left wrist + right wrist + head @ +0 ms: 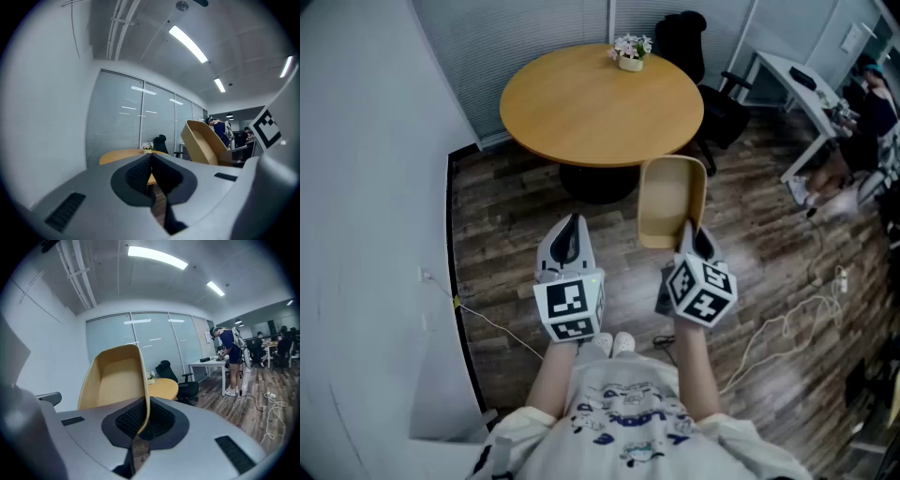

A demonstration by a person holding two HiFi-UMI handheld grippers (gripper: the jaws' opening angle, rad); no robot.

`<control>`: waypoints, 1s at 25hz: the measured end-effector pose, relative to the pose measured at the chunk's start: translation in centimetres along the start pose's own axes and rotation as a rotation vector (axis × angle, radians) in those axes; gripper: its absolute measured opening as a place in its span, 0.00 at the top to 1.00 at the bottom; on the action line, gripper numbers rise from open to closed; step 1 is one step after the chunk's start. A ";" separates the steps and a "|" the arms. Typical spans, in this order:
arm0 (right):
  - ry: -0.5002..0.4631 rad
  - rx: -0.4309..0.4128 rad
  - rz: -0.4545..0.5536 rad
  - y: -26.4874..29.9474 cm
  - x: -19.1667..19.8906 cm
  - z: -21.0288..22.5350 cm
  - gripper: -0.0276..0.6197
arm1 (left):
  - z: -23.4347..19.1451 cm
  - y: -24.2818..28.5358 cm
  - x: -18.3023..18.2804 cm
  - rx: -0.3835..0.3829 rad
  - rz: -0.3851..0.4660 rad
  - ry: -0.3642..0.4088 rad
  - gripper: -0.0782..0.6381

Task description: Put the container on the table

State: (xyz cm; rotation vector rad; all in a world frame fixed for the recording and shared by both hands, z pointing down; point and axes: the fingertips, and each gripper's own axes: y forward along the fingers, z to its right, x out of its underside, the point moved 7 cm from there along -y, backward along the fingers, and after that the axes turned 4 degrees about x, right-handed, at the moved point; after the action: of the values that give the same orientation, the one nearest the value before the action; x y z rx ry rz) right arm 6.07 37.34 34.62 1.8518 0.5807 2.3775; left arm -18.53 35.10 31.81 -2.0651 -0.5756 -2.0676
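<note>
Right gripper (688, 232) pinches container (668, 199) rim; left gripper (570, 227) pressed together, empty. Recommend carrying it level to the table (581, 112) ahead.

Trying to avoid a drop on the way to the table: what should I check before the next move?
1. Grip: the right gripper is shut on one wall of the tan, round-cornered open container: ok.
2. Contents: the container's inside shows bare: ok.
3. Position: the container hangs short of the round wooden table, mostly over the floor: not ok.
4. Landing spot: the table's near part is bare; the small white flower pot sits at the far edge: ok.
5. Attitude: the container is tilted, not level: not ok.
6. The left gripper is shut, empty and apart from the container: ok.
</note>
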 end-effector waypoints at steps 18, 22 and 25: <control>0.022 -0.042 -0.006 2.3 -0.5 3.1 0.94 | 3.1 2.3 0.7 -0.035 -0.009 -0.005 0.89; 0.022 -0.048 -0.021 2.7 -0.2 3.9 0.94 | 3.9 2.4 1.3 -0.046 -0.020 -0.011 0.89; 0.022 -0.045 -0.030 3.2 0.0 4.3 0.94 | 4.2 2.8 1.8 -0.050 -0.032 -0.012 0.89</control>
State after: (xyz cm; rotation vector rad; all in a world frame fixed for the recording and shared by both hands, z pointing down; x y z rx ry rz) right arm 10.75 35.42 36.60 1.7879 0.5487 2.3746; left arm -13.65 34.44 33.87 -2.1105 -0.5674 -2.1095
